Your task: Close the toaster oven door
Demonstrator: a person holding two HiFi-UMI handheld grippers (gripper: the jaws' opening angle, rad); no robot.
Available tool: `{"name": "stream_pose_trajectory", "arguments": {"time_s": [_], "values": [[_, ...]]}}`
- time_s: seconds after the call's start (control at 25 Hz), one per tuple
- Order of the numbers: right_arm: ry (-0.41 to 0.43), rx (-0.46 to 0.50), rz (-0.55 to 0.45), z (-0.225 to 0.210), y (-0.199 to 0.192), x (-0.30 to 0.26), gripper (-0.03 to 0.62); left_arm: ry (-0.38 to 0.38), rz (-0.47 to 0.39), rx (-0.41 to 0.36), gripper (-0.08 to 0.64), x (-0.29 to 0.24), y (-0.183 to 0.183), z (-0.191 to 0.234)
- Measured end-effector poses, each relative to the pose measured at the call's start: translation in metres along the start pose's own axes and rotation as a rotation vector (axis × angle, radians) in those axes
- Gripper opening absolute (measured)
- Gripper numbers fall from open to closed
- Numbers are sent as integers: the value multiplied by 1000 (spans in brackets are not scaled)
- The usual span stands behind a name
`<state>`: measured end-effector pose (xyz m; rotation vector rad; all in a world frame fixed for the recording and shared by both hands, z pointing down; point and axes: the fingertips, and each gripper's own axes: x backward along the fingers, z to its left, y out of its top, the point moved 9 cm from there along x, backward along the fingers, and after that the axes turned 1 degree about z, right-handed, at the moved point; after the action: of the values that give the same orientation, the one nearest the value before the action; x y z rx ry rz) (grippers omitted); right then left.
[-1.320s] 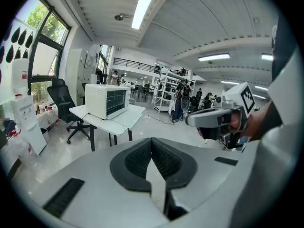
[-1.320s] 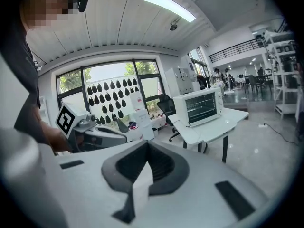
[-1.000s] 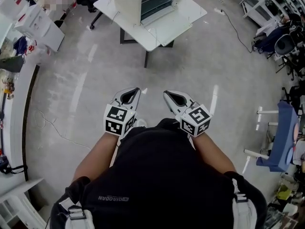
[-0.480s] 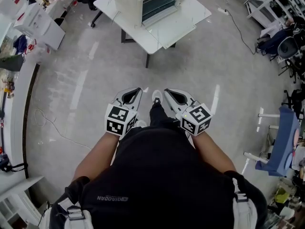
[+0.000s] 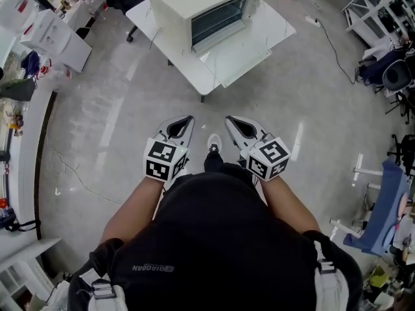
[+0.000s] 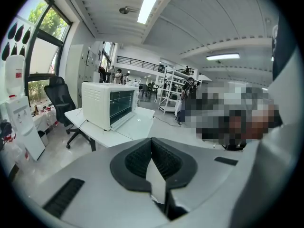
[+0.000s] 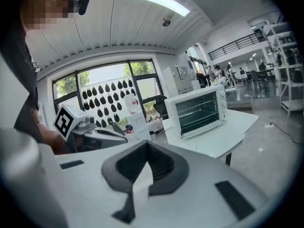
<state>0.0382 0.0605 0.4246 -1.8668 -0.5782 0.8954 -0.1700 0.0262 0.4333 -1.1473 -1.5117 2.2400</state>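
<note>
A white toaster oven stands on a white table at the top of the head view. Its glass door lies folded down, open, in front of it. Both grippers are held close to my body, well short of the table. The left gripper is shut with nothing in it, and so is the right gripper. The left gripper view shows the oven far beyond the closed left gripper. The right gripper view shows the oven past the closed right gripper.
A black office chair stands behind the table. White boxes sit at the left, beside a cable on the floor. A blue chair and shelving stand at the right. Grey floor lies between me and the table.
The table and oven have come nearer and look larger in the head view. A foot has stepped forward between the grippers. Both grippers stay shut by my body.
</note>
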Motion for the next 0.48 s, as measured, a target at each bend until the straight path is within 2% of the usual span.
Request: {"name": "stream_pose_trajectory", "arguments": {"time_s": [0.28, 0.48], "values": [[27, 5, -19, -60, 37, -28, -3, 40, -7, 0, 3, -46, 42, 22], [64, 20, -24, -94, 55, -45, -3, 68, -18, 37, 3, -71, 60, 32]]}}
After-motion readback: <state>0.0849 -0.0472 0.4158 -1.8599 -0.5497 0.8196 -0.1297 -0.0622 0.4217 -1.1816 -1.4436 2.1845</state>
